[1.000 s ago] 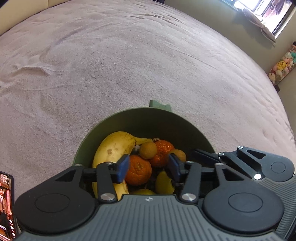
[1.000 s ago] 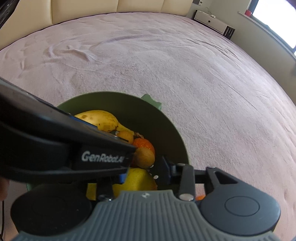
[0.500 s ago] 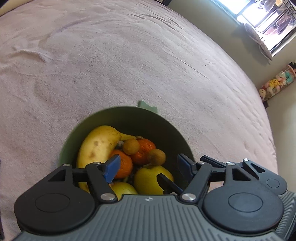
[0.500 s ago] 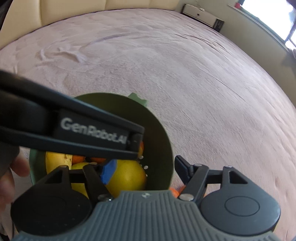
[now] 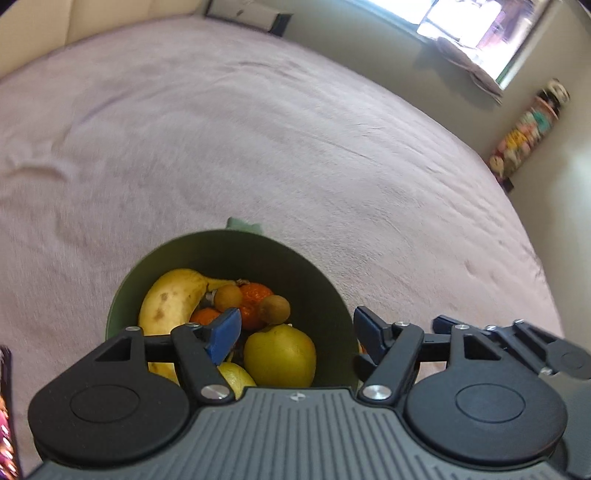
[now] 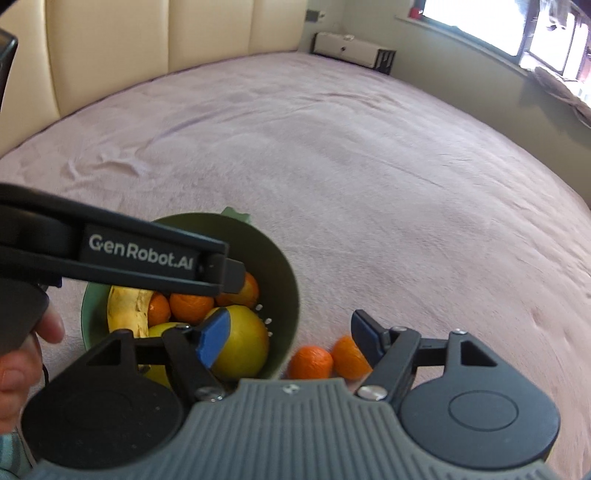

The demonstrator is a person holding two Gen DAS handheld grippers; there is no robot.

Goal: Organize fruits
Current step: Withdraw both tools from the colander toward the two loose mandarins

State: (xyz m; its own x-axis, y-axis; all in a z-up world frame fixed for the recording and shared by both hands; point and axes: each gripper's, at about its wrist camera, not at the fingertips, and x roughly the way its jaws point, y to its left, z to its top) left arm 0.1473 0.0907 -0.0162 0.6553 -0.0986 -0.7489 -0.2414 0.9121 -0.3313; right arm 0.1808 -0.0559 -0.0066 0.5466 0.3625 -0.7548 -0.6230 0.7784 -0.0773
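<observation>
A green bowl [image 5: 314, 266] on the pink bedspread holds a banana [image 5: 170, 299], oranges [image 5: 255, 295], two small brown fruits [image 5: 275, 309] and a large yellow fruit [image 5: 280, 354]. My left gripper [image 5: 295, 328] hangs open above the bowl's near side, nothing between its blue pads. In the right wrist view the bowl [image 6: 288, 295] sits at lower left. My right gripper [image 6: 288, 332] straddles the bowl's right rim, its jaws opening and gripping nothing. Two loose oranges [image 6: 310, 362] lie on the bed just right of the bowl. The left gripper's body [image 6: 147, 254] crosses over the bowl.
A hand [image 6: 22, 354] holds the left gripper at the left edge. The pink bedspread [image 6: 369, 166] stretches far ahead and to the right. A cream headboard [image 6: 147, 37] and a window [image 6: 480, 22] stand at the back. Soft toys [image 5: 524, 136] are stacked in the far right corner.
Both grippers opened wider, rose and drew back from the bowl. The large yellow fruit now lies free in the bowl. Two oranges on the bed came into the right view.
</observation>
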